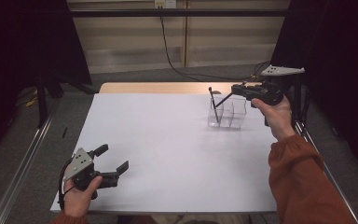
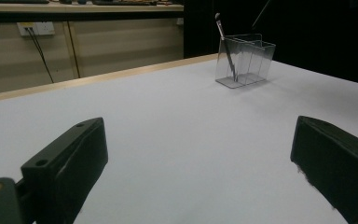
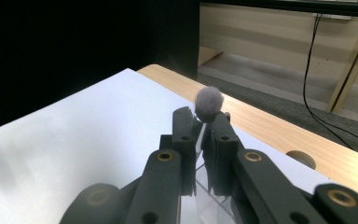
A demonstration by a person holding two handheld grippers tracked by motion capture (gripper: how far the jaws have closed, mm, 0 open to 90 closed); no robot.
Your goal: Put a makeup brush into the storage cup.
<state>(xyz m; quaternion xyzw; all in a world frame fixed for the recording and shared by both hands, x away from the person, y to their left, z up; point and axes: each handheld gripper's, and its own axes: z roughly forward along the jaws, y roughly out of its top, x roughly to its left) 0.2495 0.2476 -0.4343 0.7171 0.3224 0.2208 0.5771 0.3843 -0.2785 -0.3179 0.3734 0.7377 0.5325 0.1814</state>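
Black fingers (image 3: 223, 140) of the right gripper (image 3: 204, 122) pinch a brush (image 3: 209, 103) tight; left gripper (image 1: 113, 157) gapes wide, empty.

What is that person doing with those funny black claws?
The person holds a claw-like gripper in each hand. The right gripper is shut on a thin makeup brush, holding it above a clear plastic organizer at the far side of the white table. Another dark brush already stands tilted in the organizer. The left gripper waits near the table's front edge, jaws open and holding nothing.
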